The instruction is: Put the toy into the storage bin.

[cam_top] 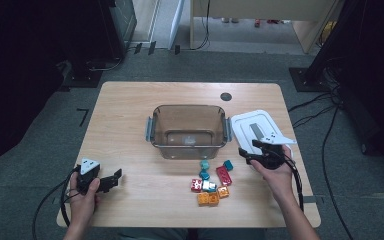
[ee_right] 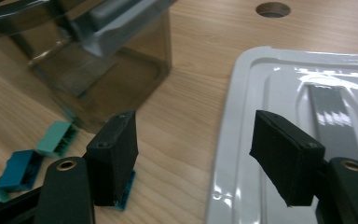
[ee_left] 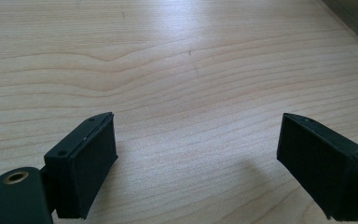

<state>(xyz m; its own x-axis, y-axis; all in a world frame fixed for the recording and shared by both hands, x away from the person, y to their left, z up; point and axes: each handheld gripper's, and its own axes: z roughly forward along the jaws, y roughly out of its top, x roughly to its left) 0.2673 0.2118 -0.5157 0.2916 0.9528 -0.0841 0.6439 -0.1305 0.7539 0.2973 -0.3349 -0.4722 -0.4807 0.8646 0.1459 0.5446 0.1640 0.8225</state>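
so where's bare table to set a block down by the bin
Bare wood lies left of the bin, up to the left hand-held gripper, and behind the bin. It is crowded in front, among the blocks, and right, where the white lid lies.

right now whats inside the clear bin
No bricks: through the bin only its bare floor with a pale glare spot shows. The bricks lie outside, on the table in front. The walls hide nothing.
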